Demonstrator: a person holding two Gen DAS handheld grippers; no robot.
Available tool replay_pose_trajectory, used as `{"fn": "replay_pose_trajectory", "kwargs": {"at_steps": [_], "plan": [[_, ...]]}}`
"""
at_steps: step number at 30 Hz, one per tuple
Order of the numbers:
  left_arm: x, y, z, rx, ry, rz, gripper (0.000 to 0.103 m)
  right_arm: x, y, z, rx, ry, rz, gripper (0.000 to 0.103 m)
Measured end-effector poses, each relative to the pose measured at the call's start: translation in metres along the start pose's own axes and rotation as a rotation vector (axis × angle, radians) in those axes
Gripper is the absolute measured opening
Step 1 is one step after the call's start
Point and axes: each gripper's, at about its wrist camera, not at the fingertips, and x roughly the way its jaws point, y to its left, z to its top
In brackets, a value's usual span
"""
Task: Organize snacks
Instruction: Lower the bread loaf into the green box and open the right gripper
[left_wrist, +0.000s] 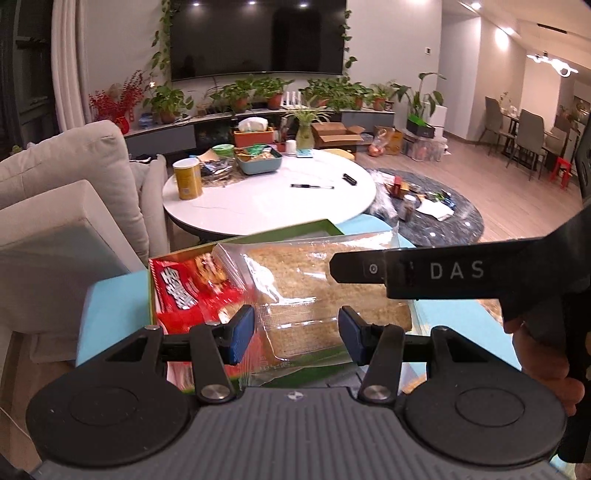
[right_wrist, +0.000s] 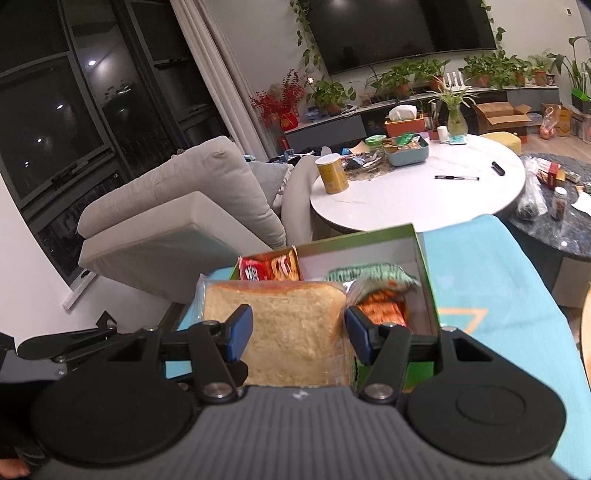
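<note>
A clear bag of sliced bread (left_wrist: 325, 291) hangs over a green cardboard box (right_wrist: 424, 258), held at both ends. My left gripper (left_wrist: 295, 330) is shut on one end, its blue pads against the wrapper. At the other end my right gripper (right_wrist: 297, 334) is shut on the bag, with a slice (right_wrist: 280, 317) facing the camera. One finger of the right gripper (left_wrist: 369, 269) crosses the bag in the left wrist view. Inside the box lie a red snack packet (right_wrist: 266, 269), a pale green packet (right_wrist: 369, 275) and an orange packet (right_wrist: 384, 312). The box stands on a turquoise surface (right_wrist: 498, 295).
Beyond the box stands a white round table (left_wrist: 277, 206) with a yellow canister (left_wrist: 187, 179), a teal tray of snacks (left_wrist: 258, 162) and pens. A beige sofa (left_wrist: 74, 184) is on the left. A dark round table (left_wrist: 461, 229) with jars and bags is on the right.
</note>
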Motion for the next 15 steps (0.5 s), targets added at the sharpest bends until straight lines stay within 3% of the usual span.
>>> {"fn": "replay_pose_trajectory", "kwargs": {"at_steps": [15], "plan": [[0.06,0.042,0.018,-0.043,0.031,0.066,0.047,0.072,-0.006,0.023,0.013,0.051,0.039,0.055]]}}
